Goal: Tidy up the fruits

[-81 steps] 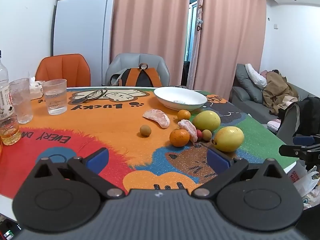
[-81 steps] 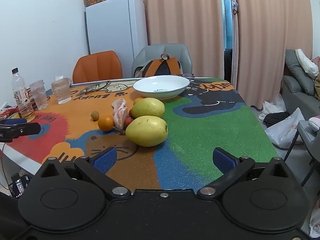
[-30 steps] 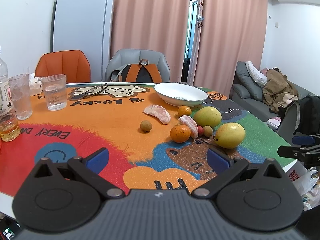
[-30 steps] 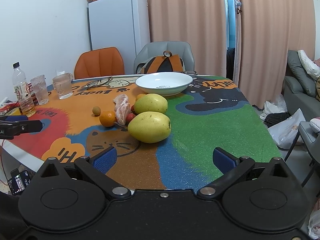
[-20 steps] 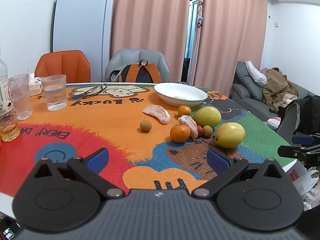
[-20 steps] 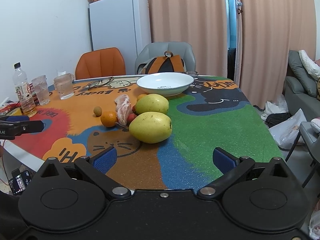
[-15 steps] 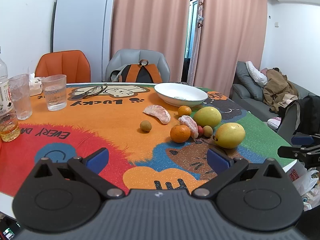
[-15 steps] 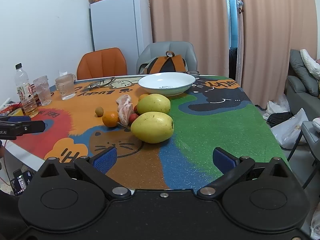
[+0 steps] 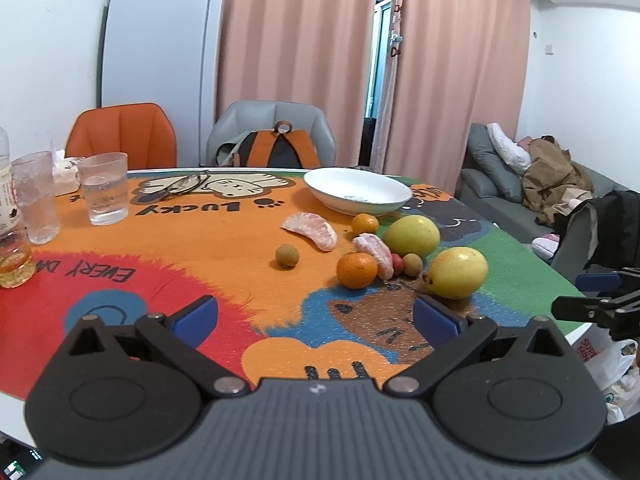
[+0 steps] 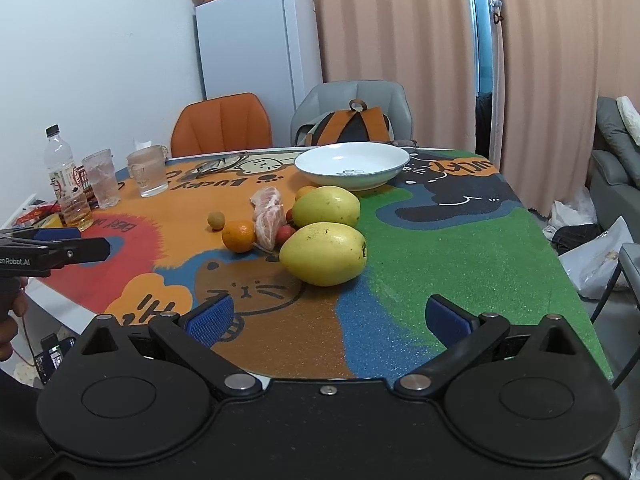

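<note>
Writing first: the printed mat on the surface [image 9: 224, 248] reads "LUCKY" beside a paw print and "EVERY DA…" on its red patch, both upside down from this side; a second "LUCKY" sits on an orange cloud near the far right corner. The left hand-held gripper [image 10: 68, 249] carries "…enRobot.AI" on its side, seen from the right wrist view. Bottle [image 10: 64, 176] at far left bears a label, text too small to read, with amber liquid in its base. Two clear glasses [image 9: 105, 188] stand beside it. A pair of spectacles [image 9: 186, 185] lies on the cartoon cat. Fruit, left to right in the left wrist view: a small brown round fruit [image 9: 287, 256] alone; a peeled citrus segment [image 9: 310, 230]; an orange [image 9: 357, 270] touching a second peeled segment [image 9: 374, 254]; a smaller orange [image 9: 365, 224] just before the white bowl [image 9: 356, 196]; a small red fruit [image 9: 397, 264] and a tan one [image 9: 412, 265]; two large yellow-green fruits, the farther [image 9: 411, 235] and the nearer [image 9: 457, 273], skin smooth with dark specks. The bowl holds no fruit. Left hand-held gripper: blue pads wide apart, nothing between. Right hand-held gripper [image 10: 327, 316]: pads likewise apart, nothing held, low over the near edge of the surface, nearer yellow fruit just ahead.
</note>
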`<action>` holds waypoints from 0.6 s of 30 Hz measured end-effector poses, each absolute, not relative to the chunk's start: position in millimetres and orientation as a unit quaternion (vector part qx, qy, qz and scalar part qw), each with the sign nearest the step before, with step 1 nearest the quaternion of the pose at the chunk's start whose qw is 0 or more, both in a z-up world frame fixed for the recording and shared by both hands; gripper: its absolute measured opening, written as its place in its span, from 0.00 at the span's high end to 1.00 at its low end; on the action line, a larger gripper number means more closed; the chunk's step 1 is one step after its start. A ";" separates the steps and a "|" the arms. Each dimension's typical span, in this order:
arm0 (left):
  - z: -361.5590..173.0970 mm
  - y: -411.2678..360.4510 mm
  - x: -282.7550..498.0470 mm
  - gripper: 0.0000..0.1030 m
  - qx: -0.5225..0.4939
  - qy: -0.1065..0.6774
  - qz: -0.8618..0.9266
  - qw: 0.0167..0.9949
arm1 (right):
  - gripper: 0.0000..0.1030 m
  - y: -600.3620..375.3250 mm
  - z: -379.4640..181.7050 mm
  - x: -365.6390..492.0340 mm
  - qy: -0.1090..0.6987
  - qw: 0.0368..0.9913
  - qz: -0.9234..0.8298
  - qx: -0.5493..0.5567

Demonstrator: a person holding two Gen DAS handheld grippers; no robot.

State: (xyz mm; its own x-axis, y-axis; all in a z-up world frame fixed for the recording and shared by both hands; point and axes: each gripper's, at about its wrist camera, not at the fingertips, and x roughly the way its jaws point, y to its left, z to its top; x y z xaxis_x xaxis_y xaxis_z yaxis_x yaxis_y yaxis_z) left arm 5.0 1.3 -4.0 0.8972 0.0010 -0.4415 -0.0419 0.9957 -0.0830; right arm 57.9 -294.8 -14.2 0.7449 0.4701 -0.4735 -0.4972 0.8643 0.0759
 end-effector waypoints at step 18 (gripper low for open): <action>-5.2 4.6 11.1 0.00 -0.045 0.231 0.020 0.972 | 0.00 -287.0 -14.7 67.4 0.238 0.935 0.262 -0.032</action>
State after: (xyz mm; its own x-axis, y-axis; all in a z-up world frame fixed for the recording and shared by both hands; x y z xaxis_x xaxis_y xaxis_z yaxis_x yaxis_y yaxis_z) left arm 11.1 4.6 -5.2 0.8927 0.0182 -0.4503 -0.0595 0.9952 -0.0777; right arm 67.4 -287.0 -14.7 0.7492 0.4754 -0.4612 -0.5058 0.8602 0.0650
